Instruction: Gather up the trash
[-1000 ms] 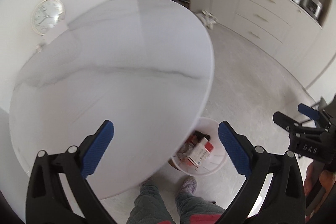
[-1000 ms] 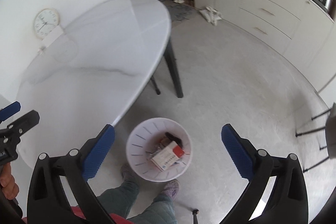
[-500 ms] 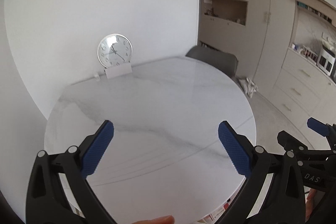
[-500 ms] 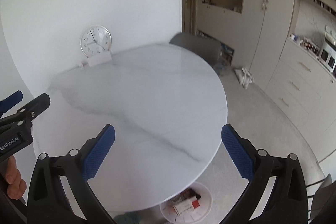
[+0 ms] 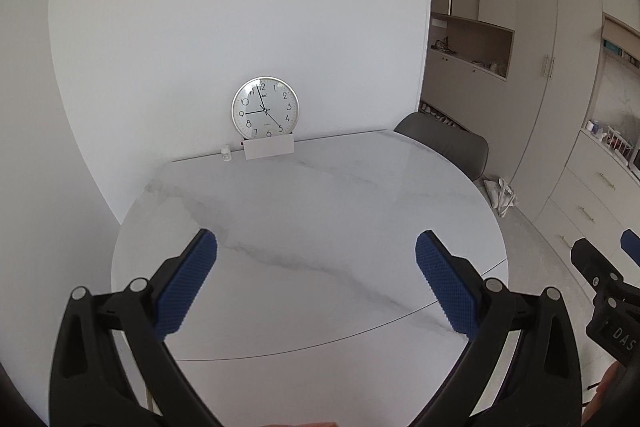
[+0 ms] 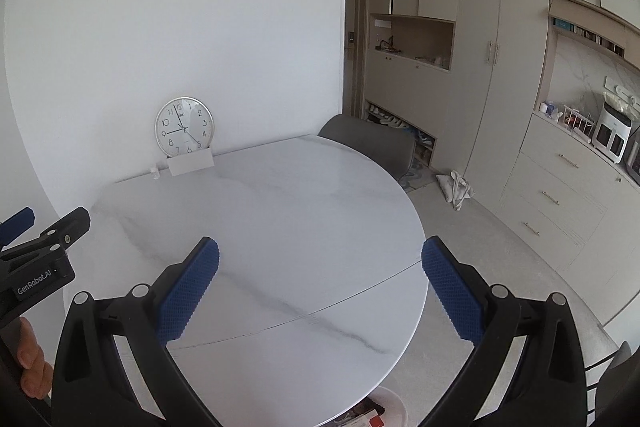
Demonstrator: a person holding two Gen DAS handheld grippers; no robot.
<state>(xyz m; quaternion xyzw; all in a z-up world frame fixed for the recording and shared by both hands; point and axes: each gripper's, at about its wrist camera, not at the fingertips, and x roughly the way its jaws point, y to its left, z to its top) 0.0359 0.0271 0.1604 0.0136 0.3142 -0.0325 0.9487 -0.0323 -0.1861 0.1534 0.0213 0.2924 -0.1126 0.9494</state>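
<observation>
My left gripper (image 5: 316, 243) is open and empty above the near part of the round white marble table (image 5: 320, 195). My right gripper (image 6: 320, 251) is open and empty above the same table (image 6: 280, 203), to the right of the left one. In the right wrist view the white trash bin (image 6: 394, 403) peeks out under the table's near edge at the bottom, with a red and white box and dark trash in it. The left gripper also shows at the left edge of the right wrist view (image 6: 24, 227), and the right gripper at the right edge of the left wrist view (image 5: 608, 251).
A round wall clock (image 5: 265, 107) stands at the table's far edge behind a white card (image 5: 269, 148), with a small white bottle (image 5: 226, 153) beside it. A grey chair (image 5: 444, 141) sits behind the table. Beige cabinets (image 6: 560, 183) line the right; a white bag (image 6: 456, 189) lies on the floor.
Both grippers have tilted up from looking down at the floor and bin to looking level across the table at the clock. The bin has slid out of the left view.
</observation>
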